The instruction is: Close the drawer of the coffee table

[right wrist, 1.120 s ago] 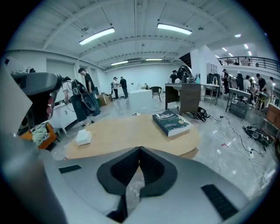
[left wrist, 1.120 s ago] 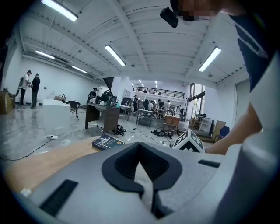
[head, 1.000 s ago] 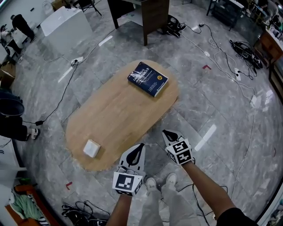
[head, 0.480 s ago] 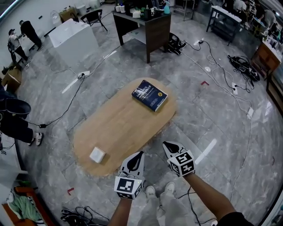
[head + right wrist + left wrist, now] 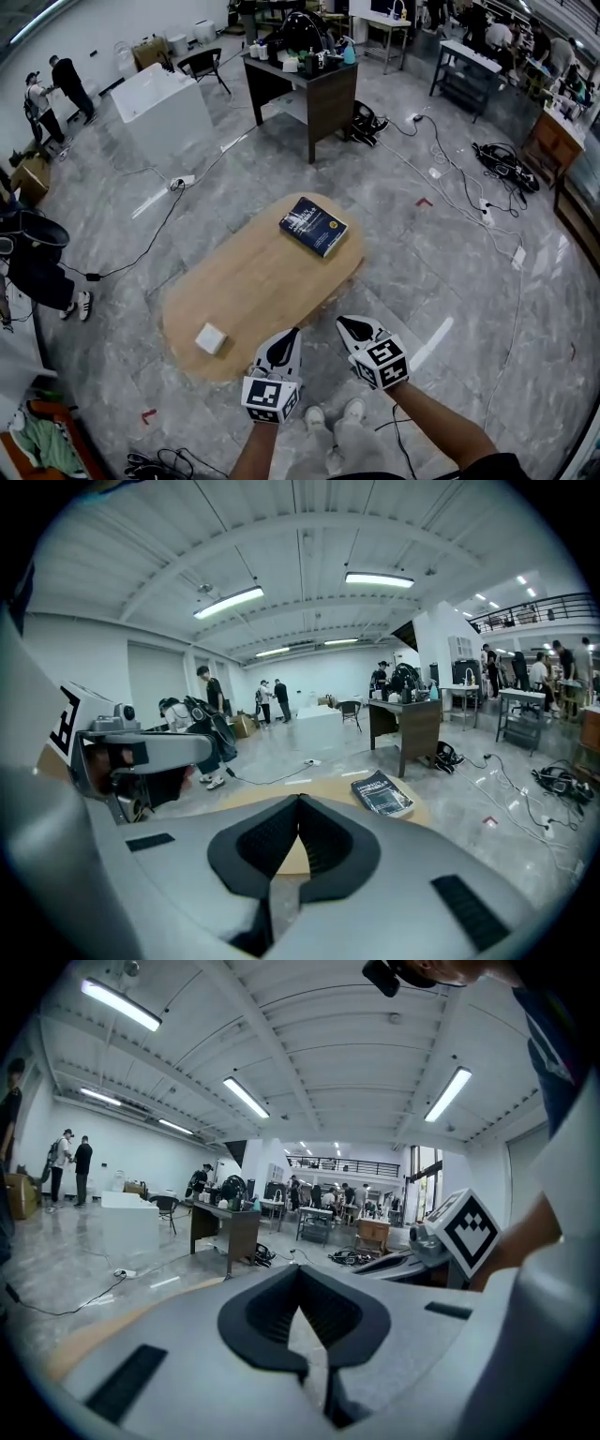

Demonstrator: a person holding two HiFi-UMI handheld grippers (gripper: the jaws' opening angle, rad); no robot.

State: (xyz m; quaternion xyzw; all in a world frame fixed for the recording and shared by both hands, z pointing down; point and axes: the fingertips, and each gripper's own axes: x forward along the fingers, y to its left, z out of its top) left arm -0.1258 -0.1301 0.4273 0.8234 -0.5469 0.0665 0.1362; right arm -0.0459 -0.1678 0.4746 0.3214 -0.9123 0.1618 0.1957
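Observation:
The oval wooden coffee table [image 5: 253, 281] stands in front of me, seen from above. A dark blue book [image 5: 313, 226] lies at its far end and a small white box [image 5: 211, 337] at its near left. No drawer front shows in any view. My left gripper [image 5: 293, 332] points at the table's near edge, jaws shut and empty. Beside it, just off the near right edge over the floor, my right gripper [image 5: 343, 322] is also shut on nothing. The right gripper view looks along the tabletop [image 5: 323, 789] toward the book [image 5: 382, 792].
A dark desk [image 5: 305, 80] and a white cabinet [image 5: 164, 103] stand beyond the table. Cables [image 5: 450, 169] trail over the grey floor at right, and a power strip's cord [image 5: 141, 234] runs at left. People stand at the far left. My own feet [image 5: 333, 417] show below the grippers.
The head view has lifted and takes in more of the room. Both grippers sit lower in the picture and stay by the table's near edge, still shut.

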